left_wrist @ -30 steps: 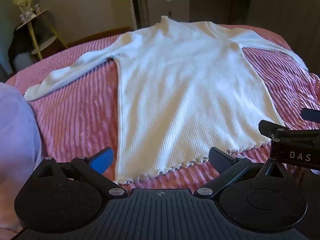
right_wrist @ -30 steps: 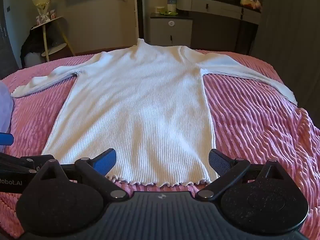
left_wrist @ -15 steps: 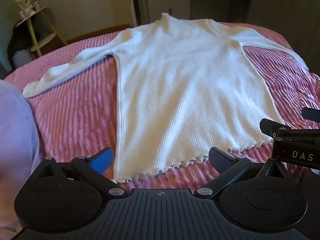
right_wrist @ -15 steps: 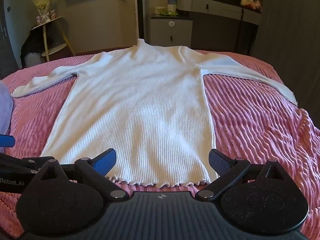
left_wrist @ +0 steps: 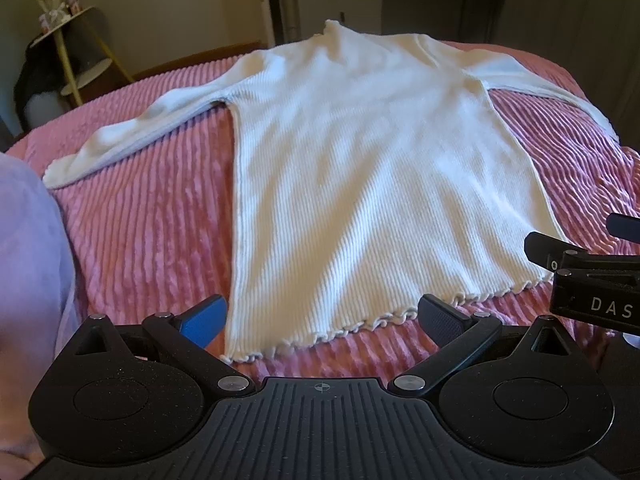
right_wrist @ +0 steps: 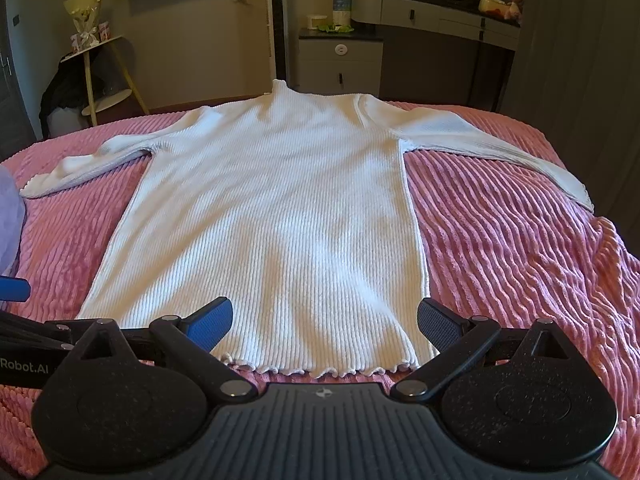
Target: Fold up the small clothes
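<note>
A white ribbed long-sleeved sweater [left_wrist: 360,184] lies flat on a pink corduroy bedspread [left_wrist: 152,224], neck at the far end, both sleeves spread outward, frilled hem nearest me. It also shows in the right wrist view [right_wrist: 276,224]. My left gripper [left_wrist: 320,320] is open and empty, hovering over the hem's left corner. My right gripper [right_wrist: 324,324] is open and empty, hovering over the hem's right part. The right gripper shows at the right edge of the left wrist view [left_wrist: 588,276]; the left gripper shows at the left edge of the right wrist view [right_wrist: 24,328].
A lilac garment [left_wrist: 28,264] lies on the bed at the left. Beyond the bed's far edge stand a grey cabinet [right_wrist: 340,60], a dresser with a round mirror [right_wrist: 448,16] and a yellow-legged side table [right_wrist: 100,76]. The bedspread [right_wrist: 520,264] drops off at the right.
Both grippers stay open and almost still. The left wrist view has shifted slightly, with the sweater sitting a little lower and nearer in frame.
</note>
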